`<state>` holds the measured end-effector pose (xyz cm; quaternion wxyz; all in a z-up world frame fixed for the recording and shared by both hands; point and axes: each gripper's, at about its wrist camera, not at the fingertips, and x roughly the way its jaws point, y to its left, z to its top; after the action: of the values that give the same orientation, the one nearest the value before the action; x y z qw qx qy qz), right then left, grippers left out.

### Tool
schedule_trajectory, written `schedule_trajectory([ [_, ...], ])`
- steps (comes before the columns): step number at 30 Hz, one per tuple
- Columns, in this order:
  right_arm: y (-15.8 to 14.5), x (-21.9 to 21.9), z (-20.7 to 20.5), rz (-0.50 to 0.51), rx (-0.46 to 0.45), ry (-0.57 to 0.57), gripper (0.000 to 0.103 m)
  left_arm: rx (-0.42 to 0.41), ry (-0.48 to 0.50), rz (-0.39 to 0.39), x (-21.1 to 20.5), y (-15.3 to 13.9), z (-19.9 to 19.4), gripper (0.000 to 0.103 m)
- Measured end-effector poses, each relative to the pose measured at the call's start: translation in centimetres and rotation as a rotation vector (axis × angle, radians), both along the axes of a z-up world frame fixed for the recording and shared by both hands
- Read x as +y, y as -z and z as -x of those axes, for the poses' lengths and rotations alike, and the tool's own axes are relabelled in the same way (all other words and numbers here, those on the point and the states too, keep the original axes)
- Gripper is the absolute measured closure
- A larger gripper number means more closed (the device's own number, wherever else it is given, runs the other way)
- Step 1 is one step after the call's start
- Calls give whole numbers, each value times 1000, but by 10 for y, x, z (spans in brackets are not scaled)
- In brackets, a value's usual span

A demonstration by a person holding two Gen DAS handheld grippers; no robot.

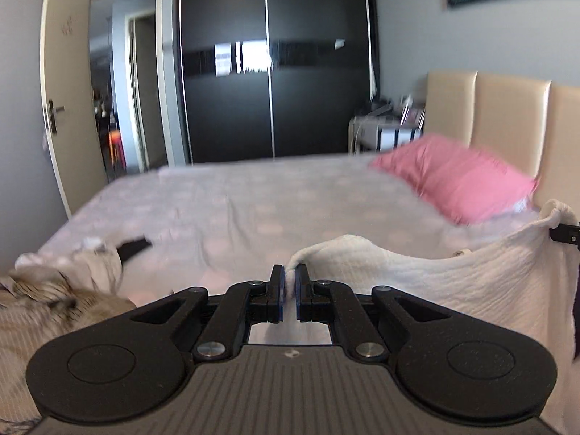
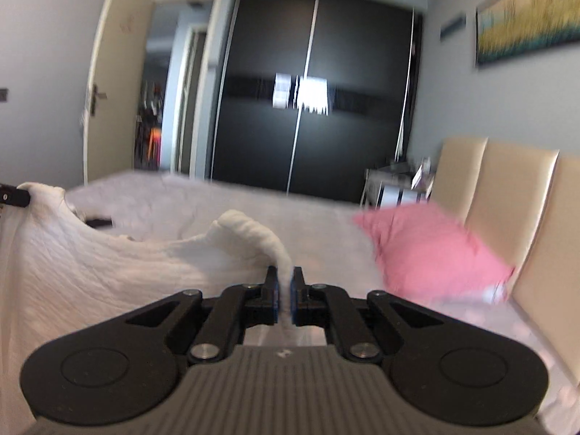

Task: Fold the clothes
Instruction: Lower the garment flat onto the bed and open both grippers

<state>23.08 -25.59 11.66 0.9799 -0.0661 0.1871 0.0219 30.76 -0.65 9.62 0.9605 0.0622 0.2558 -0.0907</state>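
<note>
A white textured garment (image 1: 453, 282) hangs stretched between my two grippers above the bed. My left gripper (image 1: 289, 275) is shut on one top corner of it. At the right edge of the left wrist view, the right gripper's fingers (image 1: 565, 233) pinch the other corner. In the right wrist view my right gripper (image 2: 285, 279) is shut on a rolled edge of the white garment (image 2: 108, 272), and the left gripper's fingertips (image 2: 14, 195) hold its far corner at the left edge. The cloth sags between the two grips.
The bed (image 1: 235, 210) has a pale spotted sheet and a pink pillow (image 1: 456, 177) by the cream headboard (image 1: 507, 119). A heap of other clothes (image 1: 54, 290) lies at the bed's left. A black wardrobe (image 1: 268, 72), an open door (image 1: 69, 90) and a nightstand (image 1: 384, 130) stand behind.
</note>
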Motion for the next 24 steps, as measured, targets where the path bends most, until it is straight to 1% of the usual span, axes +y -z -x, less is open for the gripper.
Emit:
schedule_trajectory([
  [2,36,-1,-38,17,76,28,96,66,-8,-26,-6,36,-30,99],
  [5,88,0,-80,68,158,42,96,178,-18,-25,-4,88,-58,99],
  [9,145,0,-120,87,258,50,96,273,-17,-45,-3,138,-81,99],
  [11,170,1,-132,95,299,55,96,308,-15,-53,-1,161,-93,99],
  [13,190,1,-145,104,336,51,96,341,-17,-55,-1,181,-101,99],
  [15,204,0,-153,118,363,42,96,365,-34,-47,0,193,-105,98],
  [17,216,2,-160,128,397,28,95,404,-54,-14,4,202,-112,97],
  [19,222,1,-164,129,428,21,94,443,-73,29,10,204,-117,84],
  [20,222,0,-165,130,437,23,89,458,-85,49,13,204,-118,81],
  [21,222,-1,-165,134,439,31,76,460,-91,68,16,201,-117,76],
  [22,218,-3,-162,134,435,36,69,446,-91,88,19,195,-113,69],
  [23,209,-6,-155,130,423,40,60,429,-91,106,23,187,-107,65],
  [24,201,-9,-149,126,411,43,60,412,-92,119,28,178,-99,57],
])
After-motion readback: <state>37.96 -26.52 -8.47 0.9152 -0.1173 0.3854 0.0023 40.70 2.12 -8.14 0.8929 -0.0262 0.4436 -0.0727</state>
